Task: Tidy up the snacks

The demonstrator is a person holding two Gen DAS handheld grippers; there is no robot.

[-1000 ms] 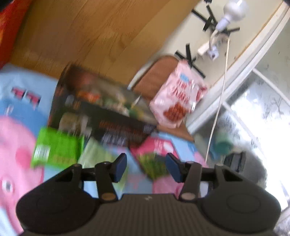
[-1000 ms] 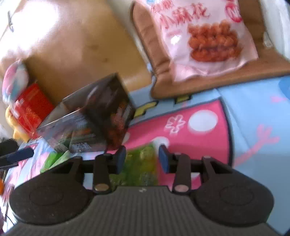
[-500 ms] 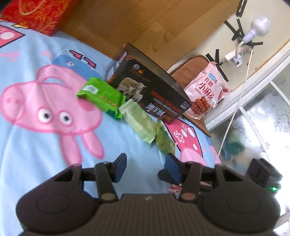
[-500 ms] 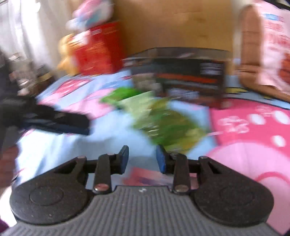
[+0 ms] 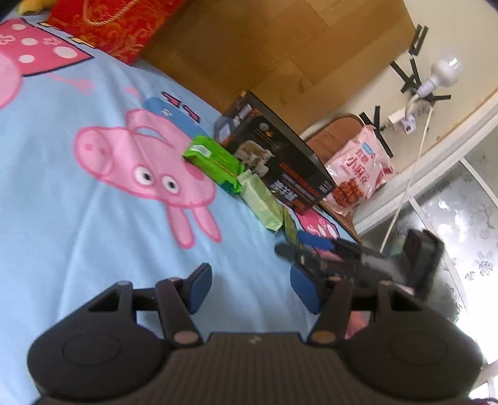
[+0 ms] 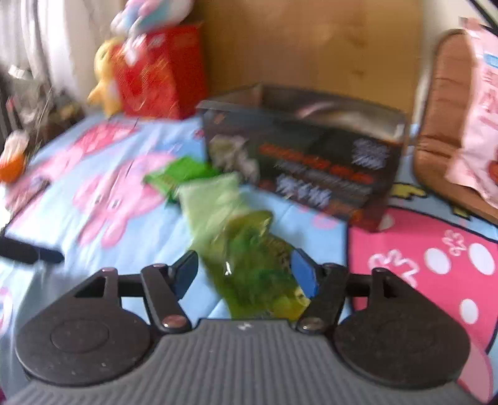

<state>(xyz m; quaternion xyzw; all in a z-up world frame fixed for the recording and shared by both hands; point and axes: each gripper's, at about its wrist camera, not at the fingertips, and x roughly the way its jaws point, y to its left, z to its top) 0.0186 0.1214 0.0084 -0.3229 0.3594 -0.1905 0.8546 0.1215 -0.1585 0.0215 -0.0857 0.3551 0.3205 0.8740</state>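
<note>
An open black box [image 5: 280,165] [image 6: 311,155] stands on the blue cartoon mat [image 5: 77,218]. Three green snack packs lie in a row before it: a bright green pack [image 5: 214,162] [image 6: 177,174], a pale green pack [image 5: 261,199] [image 6: 211,202], and a dark green bag [image 6: 255,268]. My right gripper [image 6: 246,274] is open, its fingers on either side of the dark green bag, just above it. My left gripper [image 5: 249,286] is open and empty over the mat. The right gripper [image 5: 311,246] shows in the left wrist view.
A pink snack bag [image 5: 358,174] leans on a brown cushion [image 6: 442,131] at the wall. A red gift box [image 5: 102,25] [image 6: 155,74] and plush toys [image 6: 105,78] stand at the mat's far edge. A wooden panel [image 5: 264,53] rises behind the black box.
My right gripper has moved in over the dark green bag and opened wider. My left gripper has drawn back and also opened wider.
</note>
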